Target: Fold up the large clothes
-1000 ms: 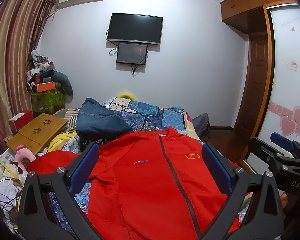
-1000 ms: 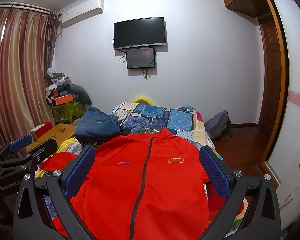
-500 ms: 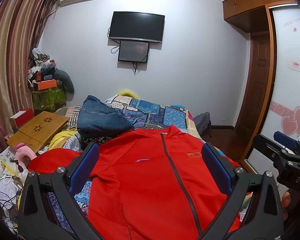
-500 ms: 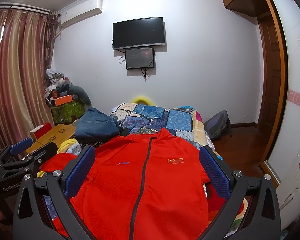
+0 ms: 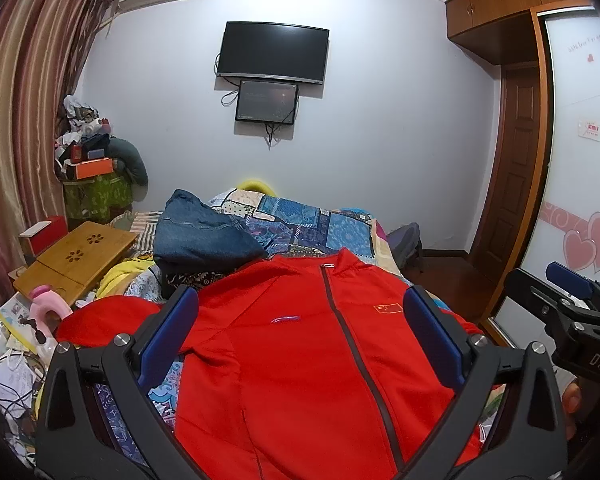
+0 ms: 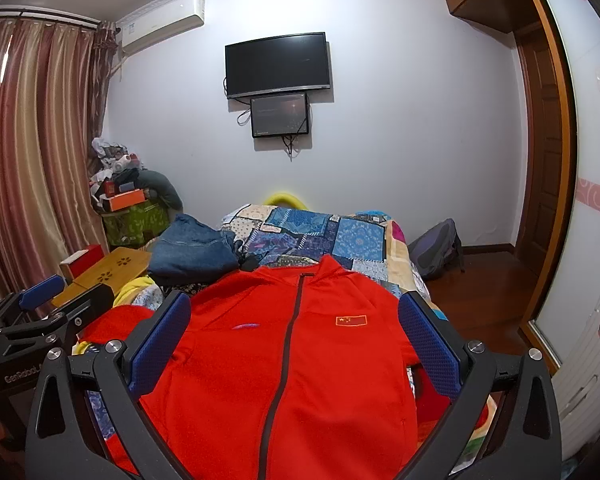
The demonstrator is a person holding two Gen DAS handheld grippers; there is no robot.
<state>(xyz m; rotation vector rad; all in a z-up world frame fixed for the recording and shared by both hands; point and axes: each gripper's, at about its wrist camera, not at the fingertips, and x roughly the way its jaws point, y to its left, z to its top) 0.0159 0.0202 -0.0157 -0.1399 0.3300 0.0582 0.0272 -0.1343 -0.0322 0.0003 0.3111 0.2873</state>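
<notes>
A red zip-up jacket (image 5: 300,360) (image 6: 300,360) lies front up and spread flat on the bed, collar toward the far wall, with a small flag patch on its chest. One sleeve (image 5: 104,320) stretches out to the left. My left gripper (image 5: 300,312) hovers open above the jacket's chest, nothing between its blue pads. My right gripper (image 6: 296,312) also hangs open over the jacket and holds nothing. Each gripper shows at the edge of the other's view: the right one (image 5: 572,312), the left one (image 6: 40,316).
A patchwork quilt (image 5: 312,228) covers the bed. Folded blue jeans (image 5: 200,236) sit beyond the jacket at the left. A wooden lap table (image 5: 76,256), a pink object (image 5: 48,308) and cables crowd the left side. A backpack (image 6: 436,252) leans on the floor at the right, by a wardrobe.
Both grippers have shifted only slightly; the view has tilted a little. The jacket lies as before and both grippers stay open.
</notes>
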